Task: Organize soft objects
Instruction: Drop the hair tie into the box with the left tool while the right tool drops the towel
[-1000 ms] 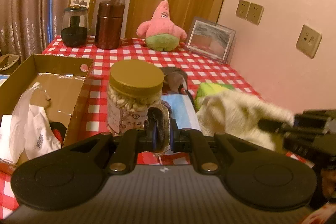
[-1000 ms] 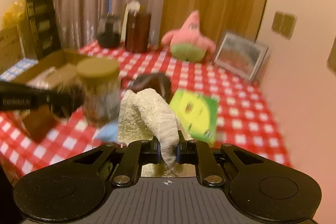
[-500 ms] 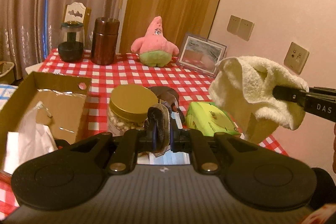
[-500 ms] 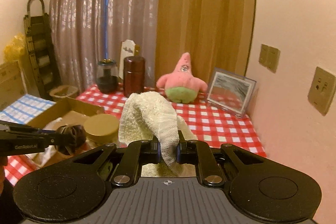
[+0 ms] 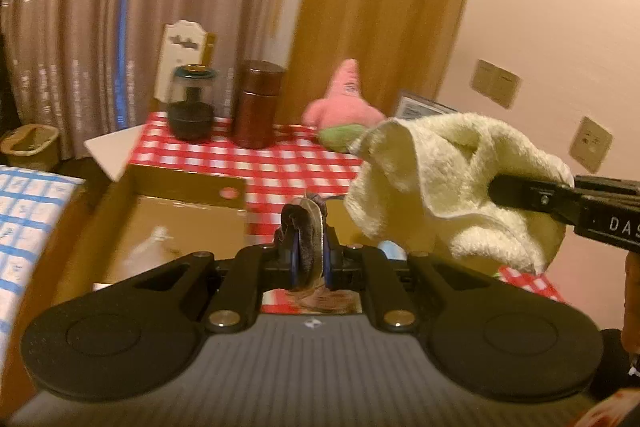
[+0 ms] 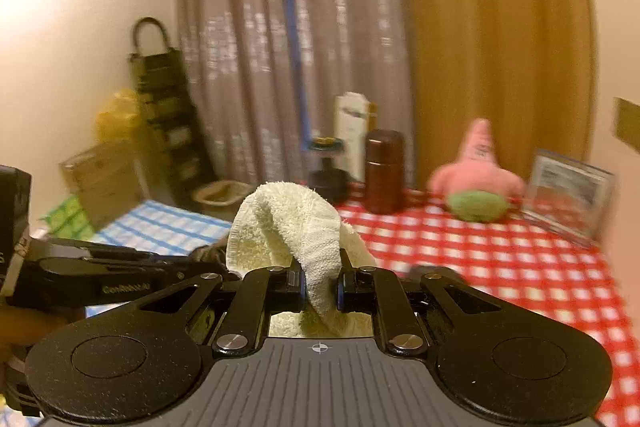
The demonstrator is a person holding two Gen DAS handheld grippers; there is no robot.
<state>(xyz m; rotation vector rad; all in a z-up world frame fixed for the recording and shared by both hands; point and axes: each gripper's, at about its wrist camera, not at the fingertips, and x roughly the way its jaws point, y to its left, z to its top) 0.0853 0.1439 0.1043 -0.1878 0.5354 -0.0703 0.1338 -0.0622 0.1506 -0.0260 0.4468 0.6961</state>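
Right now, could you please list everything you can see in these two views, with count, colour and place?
towel: 1, cream, held in the air
dark soft item: 1, brownish-grey, clamped, held up
star plush: 1, pink and green, back of table
cardboard box: 1, brown, table's left
canister: 1, brown, back of table
glass jar: 1, dark base, beside canister
picture frame: 1, against wall
tablecloth: 1, red-white check
left gripper: shut on dark soft item
right gripper: shut on towel
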